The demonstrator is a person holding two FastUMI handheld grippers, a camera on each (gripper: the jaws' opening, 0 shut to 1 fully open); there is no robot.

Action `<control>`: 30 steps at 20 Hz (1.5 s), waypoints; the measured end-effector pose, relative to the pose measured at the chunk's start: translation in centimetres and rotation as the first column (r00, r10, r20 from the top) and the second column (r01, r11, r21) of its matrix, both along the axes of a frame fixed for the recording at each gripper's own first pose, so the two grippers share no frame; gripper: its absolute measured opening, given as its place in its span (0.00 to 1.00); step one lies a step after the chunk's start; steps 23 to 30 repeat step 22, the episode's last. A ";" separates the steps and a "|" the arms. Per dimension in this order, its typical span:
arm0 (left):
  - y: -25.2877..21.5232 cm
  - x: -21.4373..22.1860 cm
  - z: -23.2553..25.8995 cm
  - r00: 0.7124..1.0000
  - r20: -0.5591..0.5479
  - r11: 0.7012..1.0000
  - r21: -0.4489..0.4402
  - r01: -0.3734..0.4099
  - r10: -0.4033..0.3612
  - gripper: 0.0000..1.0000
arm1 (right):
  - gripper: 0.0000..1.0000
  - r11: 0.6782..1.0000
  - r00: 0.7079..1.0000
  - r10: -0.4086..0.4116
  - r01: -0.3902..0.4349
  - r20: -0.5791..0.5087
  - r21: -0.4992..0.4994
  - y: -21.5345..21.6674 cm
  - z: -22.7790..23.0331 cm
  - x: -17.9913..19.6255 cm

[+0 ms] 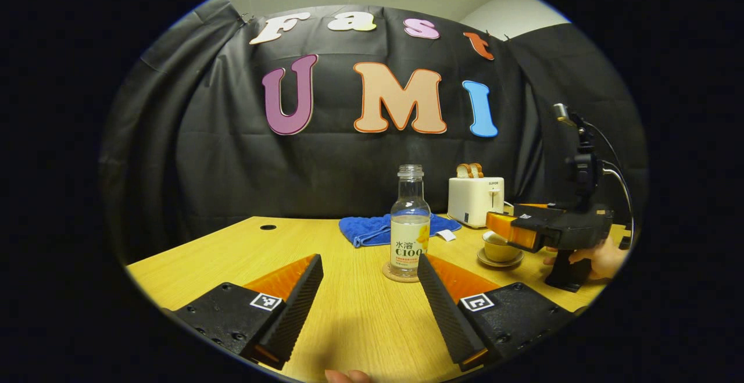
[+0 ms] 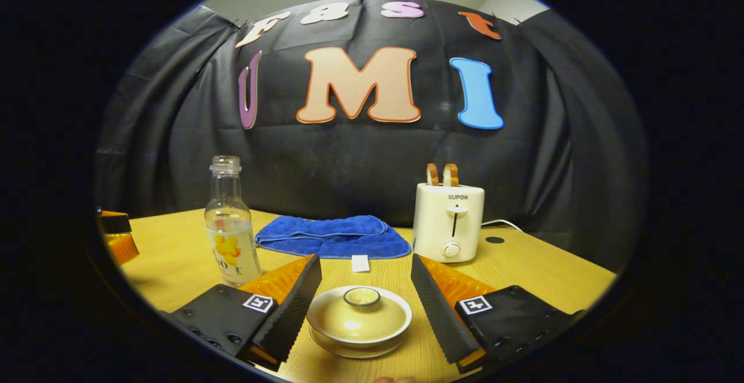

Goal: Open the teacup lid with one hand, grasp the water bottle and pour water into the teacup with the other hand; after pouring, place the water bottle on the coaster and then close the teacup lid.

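Lidded teacup [image 2: 359,320], uncapped water bottle [image 1: 410,220]

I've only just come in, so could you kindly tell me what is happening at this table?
A person holds a two-finger claw in each hand. The right claw is open around the lidded teacup, its fingers on either side without touching. The left claw is open, pointed at the water bottle, which stands uncapped on the coaster. A blue towel and a toaster sit behind. Nothing is grasped yet; the lid is on.
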State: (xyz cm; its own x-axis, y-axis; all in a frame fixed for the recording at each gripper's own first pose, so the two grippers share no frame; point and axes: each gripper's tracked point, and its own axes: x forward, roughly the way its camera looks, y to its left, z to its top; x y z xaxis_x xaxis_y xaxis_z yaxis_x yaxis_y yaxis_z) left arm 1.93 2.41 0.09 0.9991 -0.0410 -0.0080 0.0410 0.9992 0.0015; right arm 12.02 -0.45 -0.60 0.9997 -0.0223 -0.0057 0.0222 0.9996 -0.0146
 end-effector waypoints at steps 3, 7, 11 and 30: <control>-0.1 -0.1 0.1 1.000 -0.001 1.000 0.000 -0.002 0.002 0.95 | 0.98 1.000 1.000 -0.016 0.016 0.018 0.010 -0.4 0.2 -1.9; -0.2 -0.1 0.0 1.000 -0.002 1.000 0.000 -0.015 0.015 0.95 | 0.93 1.000 1.000 -0.020 0.020 0.020 0.009 -0.3 0.4 -5.1; -1.0 -0.9 0.1 1.000 -0.002 1.000 0.002 -0.022 0.022 0.95 | 0.93 1.000 1.000 -0.021 0.021 0.022 0.009 0.1 0.5 -8.8; -3.2 -4.3 0.3 0.999 -0.002 0.999 0.005 -0.046 0.046 0.95 | 0.93 1.000 1.000 -0.008 0.008 0.018 0.008 1.7 0.6 -15.1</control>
